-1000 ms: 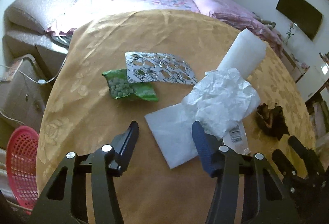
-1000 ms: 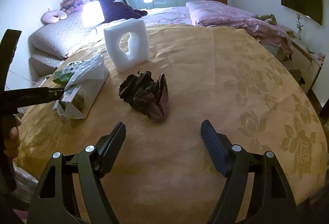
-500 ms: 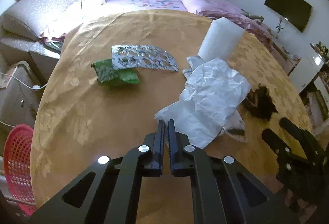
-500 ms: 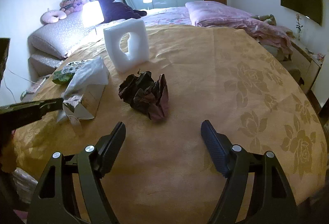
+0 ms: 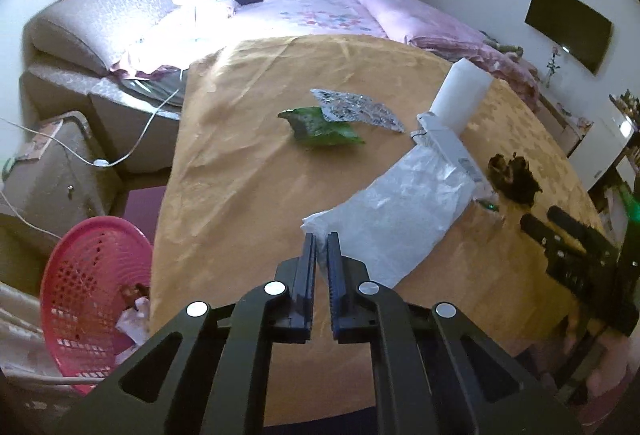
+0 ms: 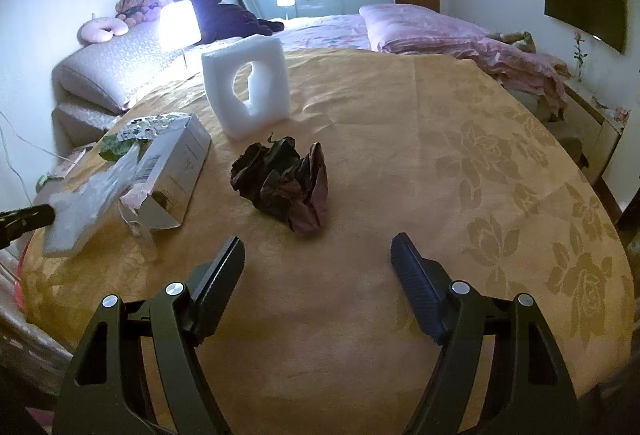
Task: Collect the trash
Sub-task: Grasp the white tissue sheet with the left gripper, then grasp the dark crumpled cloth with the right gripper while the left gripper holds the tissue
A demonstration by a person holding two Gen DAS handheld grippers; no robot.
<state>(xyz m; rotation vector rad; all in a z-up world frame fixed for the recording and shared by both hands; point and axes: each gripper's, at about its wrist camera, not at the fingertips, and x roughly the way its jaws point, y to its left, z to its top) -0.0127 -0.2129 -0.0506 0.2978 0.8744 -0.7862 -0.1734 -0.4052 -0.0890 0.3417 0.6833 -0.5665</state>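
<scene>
The left tool (image 5: 321, 241) is pinched on a corner of the white plastic sheet (image 5: 396, 211), which trails ahead-right over the desk (image 5: 240, 175) — a red basket (image 5: 86, 287) sits low to its left. The right tool (image 6: 318, 255) stands spread, empty — crumpled dark paper (image 6: 286, 183) just ahead, the foam block (image 6: 248, 91) beyond.

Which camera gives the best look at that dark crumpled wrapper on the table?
The right wrist view: the dark crumpled wrapper lies near the middle, close ahead of the open right gripper, unobstructed. In the left wrist view it is small, off toward the right edge.
</scene>
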